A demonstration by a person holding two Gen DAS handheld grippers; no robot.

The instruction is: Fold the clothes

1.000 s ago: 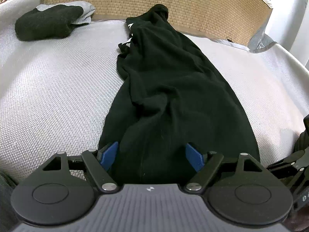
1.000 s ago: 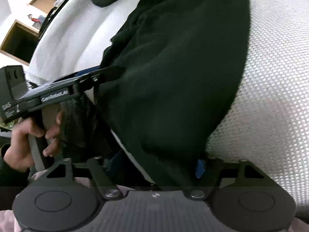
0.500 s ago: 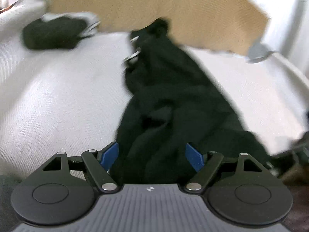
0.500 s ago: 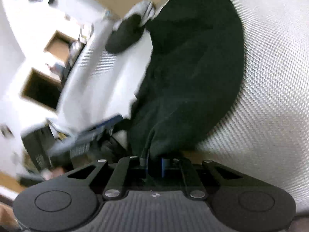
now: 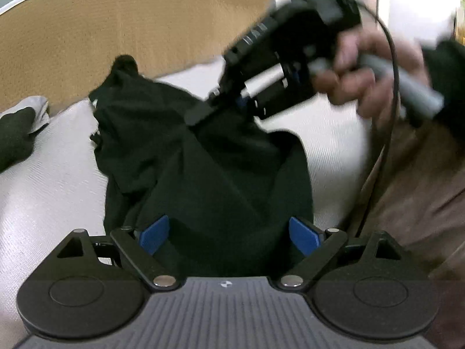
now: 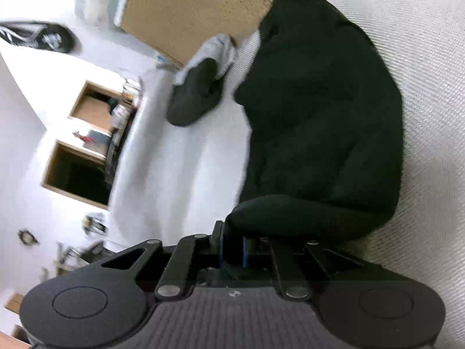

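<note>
Now, working across from the left.
Far-left pile: I am seeing a small dark garment (image 5: pixel 13 136) lying on a grey one (image 5: pixel 39 110), well apart from my work, near the woven tan board (image 5: pixel 122 29).
Surface: I am working over a white woven cover (image 5: pixel 49 180).
Black garment: I am looking at the black garment (image 5: pixel 209 174) stretching from the tan board towards me; its near end is lifting off the cover, bunched and creased.
Left gripper: I am holding the left gripper (image 5: pixel 229 234) with its blue pads (image 5: pixel 154 234) standing wide apart; the jaws have just been opening further. The black cloth is lying between the pads, and neither is pressing on it.
Right gripper: I am seeing the right gripper (image 6: pixel 232 250) with its pads nearly together, pinching a rolled edge of the black garment (image 6: pixel 319 133). From the left camera it (image 5: pixel 200 115) is raising that edge.
Right hand: I am seeing the hand (image 5: pixel 357 81) wrapping the grey handle, blurred, with a cable (image 5: pixel 389 116) looping beside it.
</note>
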